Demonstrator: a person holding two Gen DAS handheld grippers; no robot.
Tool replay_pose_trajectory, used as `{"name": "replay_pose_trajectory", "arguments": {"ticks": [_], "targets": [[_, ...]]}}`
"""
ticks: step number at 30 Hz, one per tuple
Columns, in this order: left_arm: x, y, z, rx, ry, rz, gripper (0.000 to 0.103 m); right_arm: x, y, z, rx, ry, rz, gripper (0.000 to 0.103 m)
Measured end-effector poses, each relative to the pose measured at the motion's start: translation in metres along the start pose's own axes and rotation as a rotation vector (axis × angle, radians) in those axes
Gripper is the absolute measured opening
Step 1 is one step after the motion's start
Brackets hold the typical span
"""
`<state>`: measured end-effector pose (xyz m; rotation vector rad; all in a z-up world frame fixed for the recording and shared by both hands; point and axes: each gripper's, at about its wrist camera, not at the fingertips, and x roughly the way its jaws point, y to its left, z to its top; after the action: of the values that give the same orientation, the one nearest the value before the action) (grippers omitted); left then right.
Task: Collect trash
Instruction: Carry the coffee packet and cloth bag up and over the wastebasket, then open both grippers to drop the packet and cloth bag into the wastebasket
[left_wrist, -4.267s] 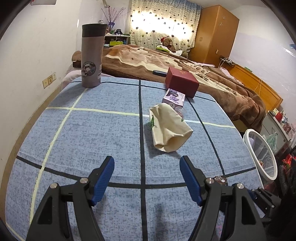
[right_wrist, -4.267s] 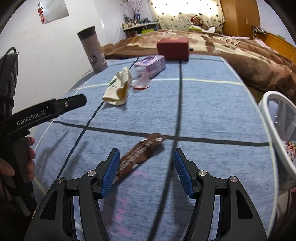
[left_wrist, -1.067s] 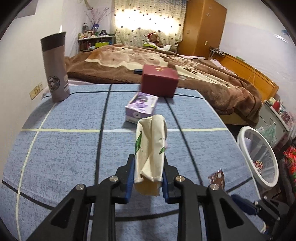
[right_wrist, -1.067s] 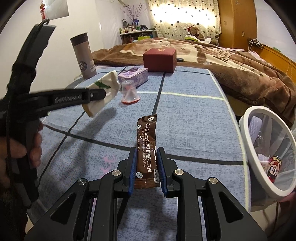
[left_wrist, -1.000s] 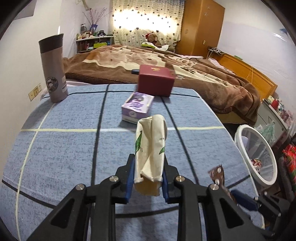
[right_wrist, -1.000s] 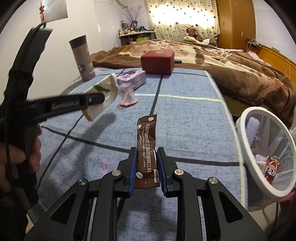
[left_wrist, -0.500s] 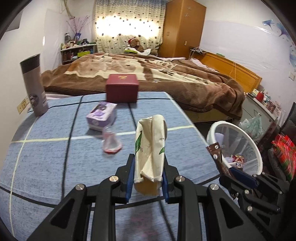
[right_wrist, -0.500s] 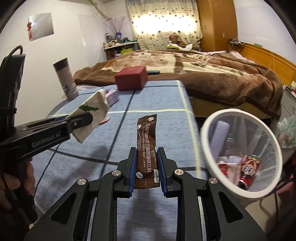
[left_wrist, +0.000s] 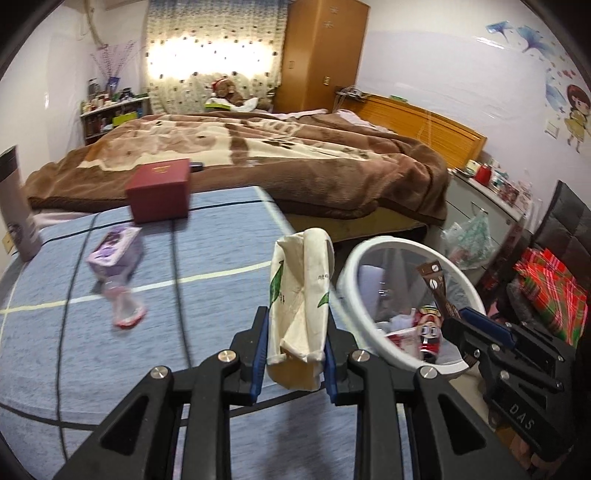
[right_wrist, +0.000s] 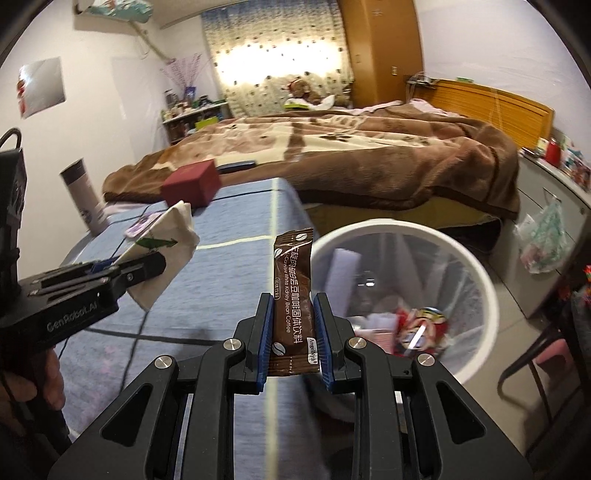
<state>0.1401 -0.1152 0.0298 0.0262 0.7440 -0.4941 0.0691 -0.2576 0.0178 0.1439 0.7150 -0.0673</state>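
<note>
Carrying two trash pieces toward bin

Holding cream paper bag (left_wrist: 300, 295) clenched in left gripper (left_wrist: 293, 354), raised above blue table (left_wrist: 207, 258), just left of bin (left_wrist: 384, 354) rim. Gripping brown coffee sachet (right_wrist: 293, 295) upright in right gripper (right_wrist: 293, 347), at table edge, beside bin opening, not yet over it. Neither piece dropped. Bin white, on floor just beside table, already holding a red can (right_wrist: 421, 325) and other scraps. Left on table: small clear cup (left_wrist: 123, 306) with red rim, lying tipped, looks like trash. Purple box (left_wrist: 116, 247), red box (left_wrist: 159, 194) and tumbler (right_wrist: 85, 195) also there; unclear whether trash. Judging roughly mid-task: two pieces in hand, release over bin pending, at least cup to fetch after. Blurred near table edge, so finer detail unreadable.
</note>
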Motion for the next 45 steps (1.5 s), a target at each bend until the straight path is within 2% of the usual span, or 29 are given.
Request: {"name": "replay_pose_trajectory", "arguments": {"ticks": [12, 21, 27, 30, 34, 36, 39, 40, 41, 45], "targets": [[0.032, -0.063, 0.009, 0.07, 0.049, -0.087, 0.029, 0.009, -0.051, 0.003, 0.067, 0.027, -0.089, 0.023], [0.06, -0.091, 0.006, 0.098, 0.108, -0.119, 0.029, 0.021, -0.08, 0.0, 0.09, 0.076, -0.143, 0.023], [0.068, -0.1, 0.006, 0.104, 0.125, -0.13, 0.03, 0.029, -0.095, -0.003, 0.122, 0.107, -0.144, 0.023], [0.068, -0.101, 0.006, 0.105, 0.123, -0.14, 0.039, 0.03, -0.099, -0.005, 0.136, 0.119, -0.149, 0.023], [0.069, -0.1, 0.006, 0.094, 0.127, -0.137, 0.06, 0.034, -0.103, -0.006, 0.157, 0.137, -0.128, 0.024], [0.069, -0.1, 0.006, 0.088, 0.128, -0.142, 0.061, 0.035, -0.102, -0.007, 0.151, 0.148, -0.138, 0.025], [0.069, -0.098, 0.005, 0.086, 0.13, -0.139, 0.066, 0.034, -0.103, -0.007, 0.149, 0.15, -0.135, 0.041], [0.068, -0.098, 0.005, 0.084, 0.13, -0.141, 0.066, 0.032, -0.103, -0.008, 0.15, 0.145, -0.134, 0.054], [0.067, -0.098, 0.004, 0.083, 0.129, -0.144, 0.066, 0.03, -0.102, -0.008, 0.151, 0.136, -0.133, 0.06], [0.063, -0.095, 0.004, 0.077, 0.123, -0.147, 0.067, 0.027, -0.102, -0.007, 0.154, 0.124, -0.139, 0.06]]}}
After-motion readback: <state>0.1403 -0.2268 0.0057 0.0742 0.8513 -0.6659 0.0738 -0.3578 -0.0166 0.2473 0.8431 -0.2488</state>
